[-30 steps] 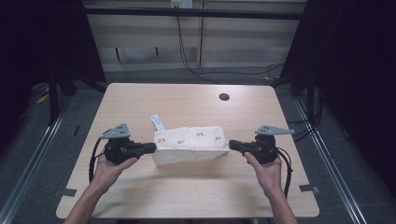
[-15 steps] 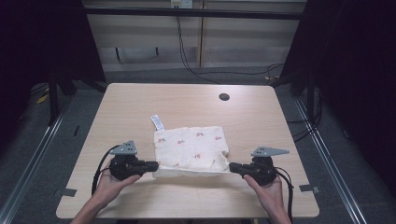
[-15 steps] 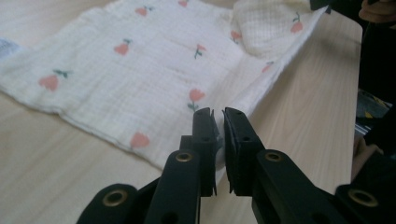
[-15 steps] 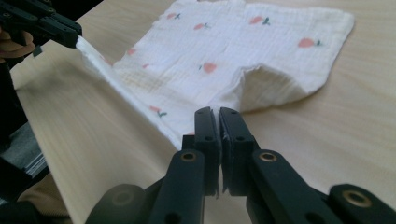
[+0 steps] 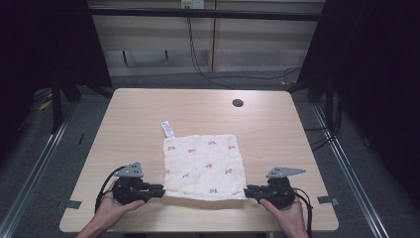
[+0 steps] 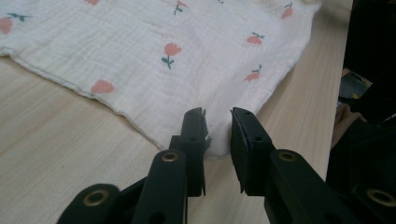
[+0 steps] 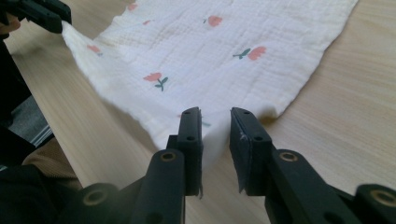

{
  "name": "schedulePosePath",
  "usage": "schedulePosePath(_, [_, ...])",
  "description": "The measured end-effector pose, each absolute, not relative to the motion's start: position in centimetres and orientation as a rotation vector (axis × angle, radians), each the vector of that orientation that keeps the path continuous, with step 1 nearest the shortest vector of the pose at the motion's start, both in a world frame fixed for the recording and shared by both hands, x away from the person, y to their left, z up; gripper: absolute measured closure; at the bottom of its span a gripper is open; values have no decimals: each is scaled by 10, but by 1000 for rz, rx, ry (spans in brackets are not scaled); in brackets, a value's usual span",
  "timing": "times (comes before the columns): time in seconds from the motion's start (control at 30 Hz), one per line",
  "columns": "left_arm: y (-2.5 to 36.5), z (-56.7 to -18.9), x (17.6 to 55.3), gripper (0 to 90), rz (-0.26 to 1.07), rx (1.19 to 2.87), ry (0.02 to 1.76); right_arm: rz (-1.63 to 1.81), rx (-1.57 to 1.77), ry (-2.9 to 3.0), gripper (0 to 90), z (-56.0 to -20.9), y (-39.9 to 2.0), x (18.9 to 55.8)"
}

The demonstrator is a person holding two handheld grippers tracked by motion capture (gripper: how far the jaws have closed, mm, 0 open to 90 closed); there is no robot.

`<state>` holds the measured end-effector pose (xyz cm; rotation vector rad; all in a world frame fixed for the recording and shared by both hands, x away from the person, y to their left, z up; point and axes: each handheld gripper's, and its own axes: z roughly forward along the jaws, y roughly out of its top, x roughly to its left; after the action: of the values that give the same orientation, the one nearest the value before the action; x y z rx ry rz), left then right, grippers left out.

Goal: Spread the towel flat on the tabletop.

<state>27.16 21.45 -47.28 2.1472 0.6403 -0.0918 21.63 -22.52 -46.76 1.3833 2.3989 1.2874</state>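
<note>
Since the earlier frame we lowered the cloth [image 5: 202, 166] flat onto the bench [image 5: 277, 134]. Both grippers, left [image 5: 159, 189] and right [image 5: 247, 190], have just been opening; fingers slightly apart, near corners released, so laying-out looks done.

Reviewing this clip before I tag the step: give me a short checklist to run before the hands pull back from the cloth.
1. Left gripper jaws have just been opening, with a gap between them: ok.
2. Right gripper jaws have likewise been opening: ok.
3. Cloth flat on table: ok.
4. Near corners free of the pads: cannot tell; cloth lies between both jaw pairs.
5. Label tag at far left corner, exposed: ok.
</note>
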Motion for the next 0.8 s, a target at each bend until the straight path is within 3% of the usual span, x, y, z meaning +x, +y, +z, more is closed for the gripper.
schedulePosePath(0.3, [211, -462, 275, 552, -64, 2116, 664, 1262, 1334, 2398, 673, -460, -226, 224])
schedulePosePath(0.6, [197, -485, 306, 586, -55, 2224, 730, 1180, 1244, 2515, 653, -477, -205, 267])
schedulePosePath(0.8, [193, -486, 308, 585, -41, 2227, 720, 1054, 1142, 2563, 643, -487, -192, 270])
